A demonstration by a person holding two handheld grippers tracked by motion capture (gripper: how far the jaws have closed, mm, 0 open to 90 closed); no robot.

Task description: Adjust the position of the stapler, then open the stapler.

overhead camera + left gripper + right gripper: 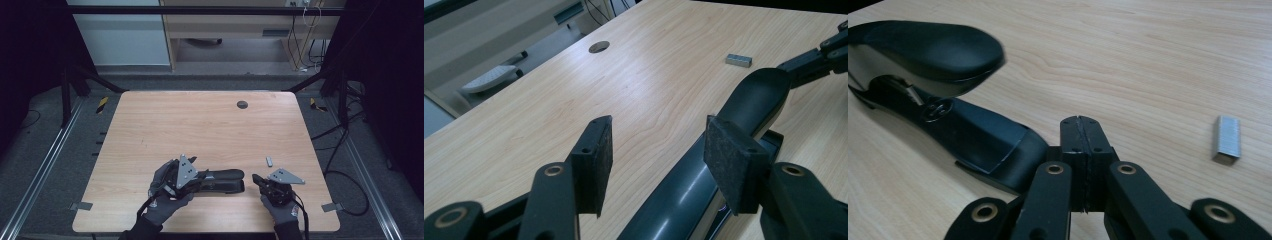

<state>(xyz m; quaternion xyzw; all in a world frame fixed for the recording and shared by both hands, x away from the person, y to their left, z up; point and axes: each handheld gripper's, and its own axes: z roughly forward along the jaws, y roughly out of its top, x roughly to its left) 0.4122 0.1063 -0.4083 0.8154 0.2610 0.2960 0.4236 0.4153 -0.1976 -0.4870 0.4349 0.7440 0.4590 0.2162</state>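
We see the table (200, 120) bare across its far half, open passage there. Near edge crowded: black stapler (222, 180) lies between left gripper (197, 176) and right gripper (256, 178). Staple strip (269, 161) sits just beyond the right gripper.

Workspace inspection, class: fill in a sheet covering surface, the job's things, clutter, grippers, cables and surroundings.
Surface: wooden table, round hole near far edge.
Job's things: black stapler lying flat; staple strip apart from it.
Clutter: nothing seen.
Grippers: left gripper open, one pad at the stapler's side, no squeeze seen; right gripper shut, empty, beside the stapler's base.
Cables: loose on floor at right.
Surroundings: dark frame, floor rails, wooden cabinet behind.
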